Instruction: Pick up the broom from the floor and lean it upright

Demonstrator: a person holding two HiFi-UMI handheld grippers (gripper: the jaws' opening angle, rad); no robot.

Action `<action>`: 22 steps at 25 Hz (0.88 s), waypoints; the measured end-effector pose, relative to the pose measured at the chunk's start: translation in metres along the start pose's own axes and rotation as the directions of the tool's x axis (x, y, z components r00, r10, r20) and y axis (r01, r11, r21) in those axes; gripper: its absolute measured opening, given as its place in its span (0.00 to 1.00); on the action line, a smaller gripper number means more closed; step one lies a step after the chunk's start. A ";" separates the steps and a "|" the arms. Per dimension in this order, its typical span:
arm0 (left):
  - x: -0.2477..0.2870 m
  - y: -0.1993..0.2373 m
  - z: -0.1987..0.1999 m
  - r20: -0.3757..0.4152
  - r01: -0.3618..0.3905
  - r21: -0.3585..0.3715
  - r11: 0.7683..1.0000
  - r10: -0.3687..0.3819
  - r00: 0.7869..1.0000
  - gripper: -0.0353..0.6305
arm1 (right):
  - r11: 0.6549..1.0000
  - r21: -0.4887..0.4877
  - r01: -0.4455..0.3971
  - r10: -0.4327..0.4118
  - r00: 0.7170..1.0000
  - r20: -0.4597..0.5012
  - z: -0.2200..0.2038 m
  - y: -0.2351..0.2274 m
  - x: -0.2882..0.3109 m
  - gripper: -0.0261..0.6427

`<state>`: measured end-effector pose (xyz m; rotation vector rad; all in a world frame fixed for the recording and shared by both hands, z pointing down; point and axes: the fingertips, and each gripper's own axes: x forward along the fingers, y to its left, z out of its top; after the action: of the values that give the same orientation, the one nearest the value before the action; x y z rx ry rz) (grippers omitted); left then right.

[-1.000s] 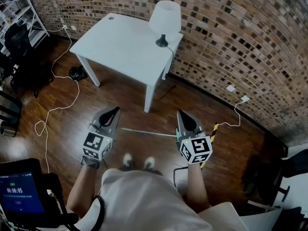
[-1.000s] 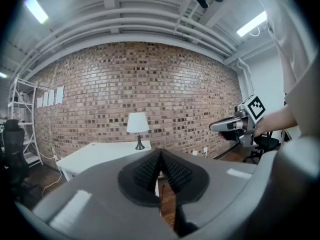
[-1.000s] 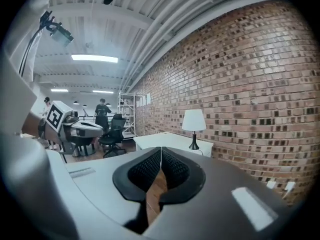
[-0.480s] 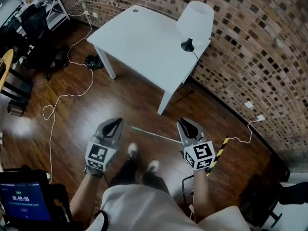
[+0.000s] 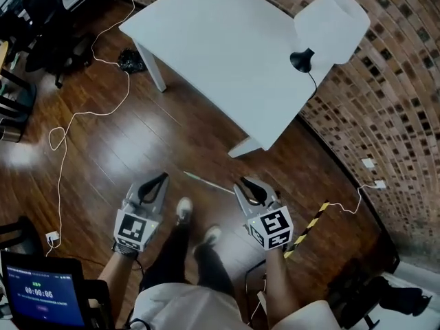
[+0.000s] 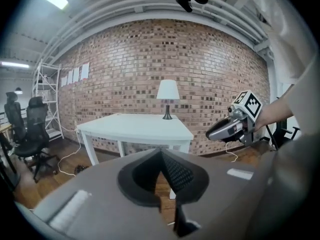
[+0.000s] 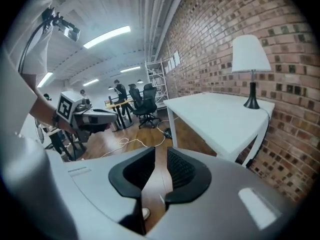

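broom (image 5: 206,182) flat on wood floor (image 5: 103,150) by white table (image 5: 227,47); left gripper (image 5: 159,179) together, right gripper (image 5: 249,183) opening, empty

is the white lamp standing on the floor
No, the lamp with the white shade and black base stands on the white rectangular table, at the edge nearest the brick wall.

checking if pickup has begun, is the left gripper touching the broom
Apart. The head view shows a strip of bare floor between the left gripper and the near end of the broom, which lies flat on the floor.
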<state>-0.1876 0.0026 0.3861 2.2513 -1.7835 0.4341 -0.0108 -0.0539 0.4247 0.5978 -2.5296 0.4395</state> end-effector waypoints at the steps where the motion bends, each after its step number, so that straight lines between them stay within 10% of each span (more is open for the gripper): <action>1: 0.009 0.004 -0.010 -0.011 0.004 -0.006 1.000 -0.004 1.000 0.05 | 1.000 0.007 -0.012 0.012 1.000 -0.016 -0.009 -0.003 0.016 0.17; 22: 0.142 0.055 -0.320 -0.265 0.017 -0.222 0.975 -0.078 0.961 0.05 | 0.983 -0.051 -0.177 0.136 0.886 -0.443 -0.308 -0.043 0.277 0.20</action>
<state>-0.2384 -0.0227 0.7360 1.9732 -1.5530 0.4863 -0.0844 -0.0551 0.8350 0.2244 -2.1537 0.4561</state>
